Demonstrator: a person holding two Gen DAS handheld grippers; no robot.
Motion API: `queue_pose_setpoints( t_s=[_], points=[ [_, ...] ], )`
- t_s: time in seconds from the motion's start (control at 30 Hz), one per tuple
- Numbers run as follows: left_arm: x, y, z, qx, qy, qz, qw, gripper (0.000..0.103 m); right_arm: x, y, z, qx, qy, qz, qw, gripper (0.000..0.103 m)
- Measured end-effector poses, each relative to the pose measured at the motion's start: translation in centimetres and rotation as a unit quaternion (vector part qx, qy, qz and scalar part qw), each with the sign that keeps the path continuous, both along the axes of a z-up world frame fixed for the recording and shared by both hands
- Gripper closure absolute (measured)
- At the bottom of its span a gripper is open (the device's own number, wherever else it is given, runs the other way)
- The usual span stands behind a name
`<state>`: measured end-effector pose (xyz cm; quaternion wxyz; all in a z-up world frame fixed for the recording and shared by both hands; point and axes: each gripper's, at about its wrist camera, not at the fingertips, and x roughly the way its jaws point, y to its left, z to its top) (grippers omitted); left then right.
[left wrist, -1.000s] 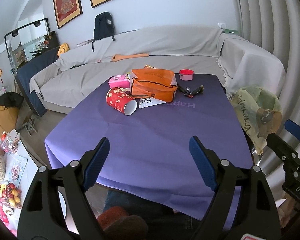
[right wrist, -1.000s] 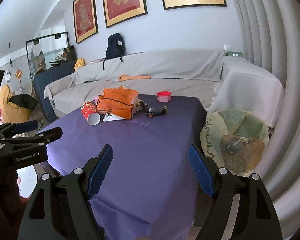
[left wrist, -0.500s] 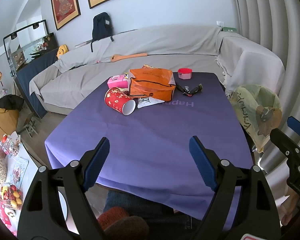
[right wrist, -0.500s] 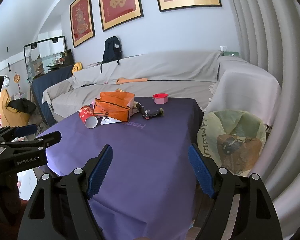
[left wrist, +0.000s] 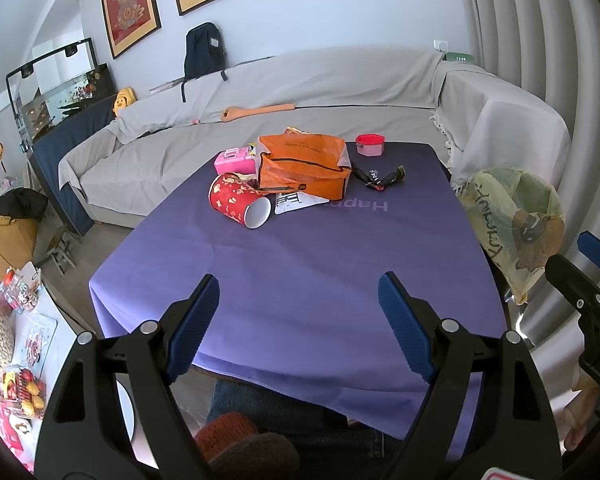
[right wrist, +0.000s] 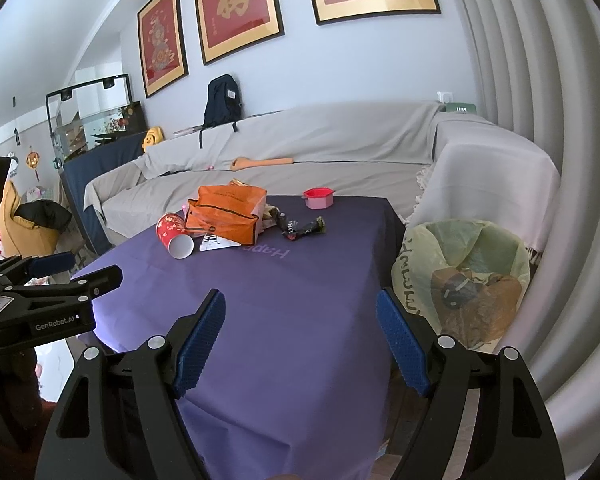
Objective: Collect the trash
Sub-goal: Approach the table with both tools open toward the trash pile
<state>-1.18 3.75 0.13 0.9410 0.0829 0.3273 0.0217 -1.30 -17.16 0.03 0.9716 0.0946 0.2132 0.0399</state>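
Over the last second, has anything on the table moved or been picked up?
Nothing was picked up or let go. Only the views shifted slightly: both cameras drifted a little, the right one tilting up. The left tongs and right tongs stay open and empty over the near edge of the purple tablecloth. The red cup, orange bag, wrappers and trash bag stayed put.

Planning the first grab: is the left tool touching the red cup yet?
Apart. The left wrist view shows open tablecloth between the left tool and the red cup.
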Motion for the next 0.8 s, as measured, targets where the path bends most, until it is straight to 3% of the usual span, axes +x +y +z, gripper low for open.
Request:
queue_pose_setpoints(
  t_s=[0.8],
  points=[
    [0.34, 0.14, -0.3, -0.006, 0.007, -0.007, 0.9999, 0.025, 0.17, -0.28, -0.06, -0.005, 0.002, -0.001, 1.0, 0.029]
  ],
)
